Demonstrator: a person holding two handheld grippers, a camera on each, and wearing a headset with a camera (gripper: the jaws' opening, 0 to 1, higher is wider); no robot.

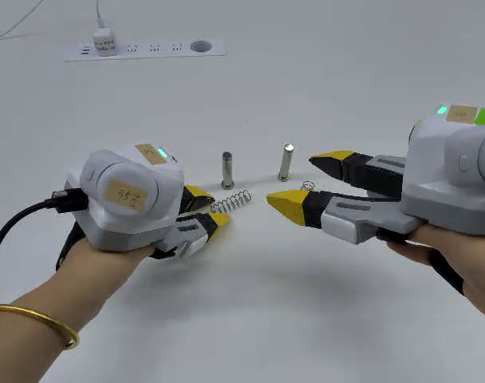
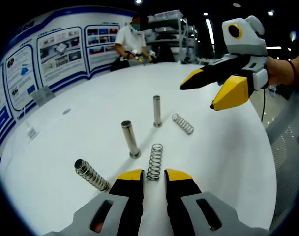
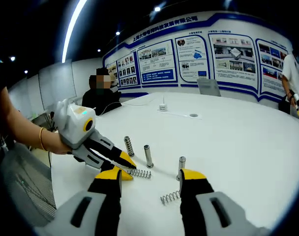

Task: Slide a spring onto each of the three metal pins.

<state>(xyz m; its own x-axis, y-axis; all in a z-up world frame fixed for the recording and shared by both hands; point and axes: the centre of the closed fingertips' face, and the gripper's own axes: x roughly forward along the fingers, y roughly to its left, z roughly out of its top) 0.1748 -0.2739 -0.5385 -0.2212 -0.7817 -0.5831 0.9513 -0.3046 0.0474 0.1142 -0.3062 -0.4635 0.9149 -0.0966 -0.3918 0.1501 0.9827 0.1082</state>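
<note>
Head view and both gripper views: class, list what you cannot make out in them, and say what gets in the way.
Head view: the housing of the left tongs covers the sprung pin.
Head view: the right tongs hide most of one loose spring.
Left gripper view: whether the tips touch the other loose spring is unclear; too close.
Gripper views: wall posters too small to read.

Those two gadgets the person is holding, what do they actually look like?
The left gripper and the right gripper look alike: chunky white-grey plastic bodies, dark jaws with bright yellow tips, tan paper labels and a small green light on top. A black cable runs from the back of the left one. The person wears a gold bangle on the left wrist, and the forearms are unsleeved.
</note>
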